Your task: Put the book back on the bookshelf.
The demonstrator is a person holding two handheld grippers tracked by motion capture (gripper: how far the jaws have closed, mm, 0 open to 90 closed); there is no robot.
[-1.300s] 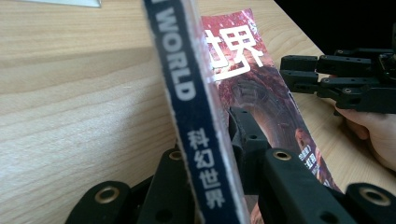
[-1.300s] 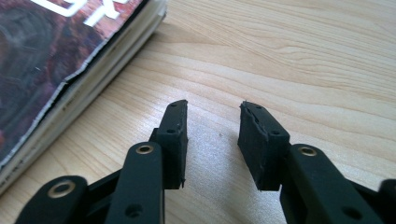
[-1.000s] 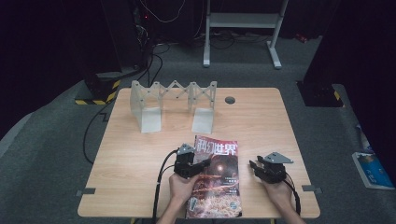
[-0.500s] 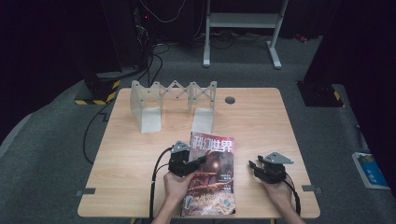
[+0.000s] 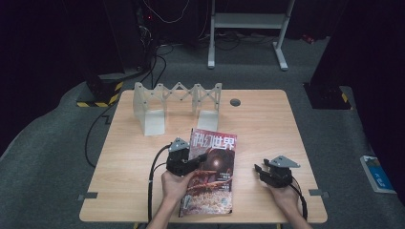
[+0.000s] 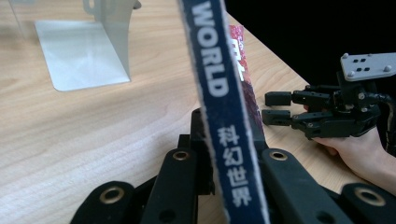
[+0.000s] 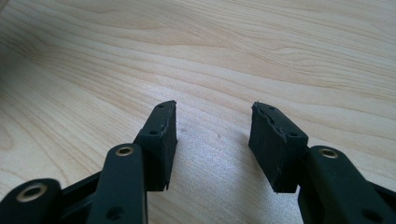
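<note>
A magazine (image 5: 212,174) with a red and dark cover lies at the front middle of the wooden table (image 5: 267,119). My left gripper (image 5: 191,162) is shut on its left edge. In the left gripper view the blue spine (image 6: 217,88), printed "WORLD", runs up between the jaws of the left gripper (image 6: 226,130) and stands clear of the tabletop. My right gripper (image 5: 260,171) rests low on the table to the right of the magazine. It is open, with only bare wood between the fingertips of the right gripper (image 7: 212,140). The right gripper (image 6: 278,108) also shows beyond the spine.
A white folding rack (image 5: 176,102) with upright plates stands at the back left of the table, just beyond the magazine's top edge. One of its plates (image 6: 81,51) is close ahead of the left gripper. A small round dark hole (image 5: 235,102) is at the back.
The left gripper has shifted a little left and away from the person, and the magazine has gone with it toward the rack. The right gripper has stayed put.
</note>
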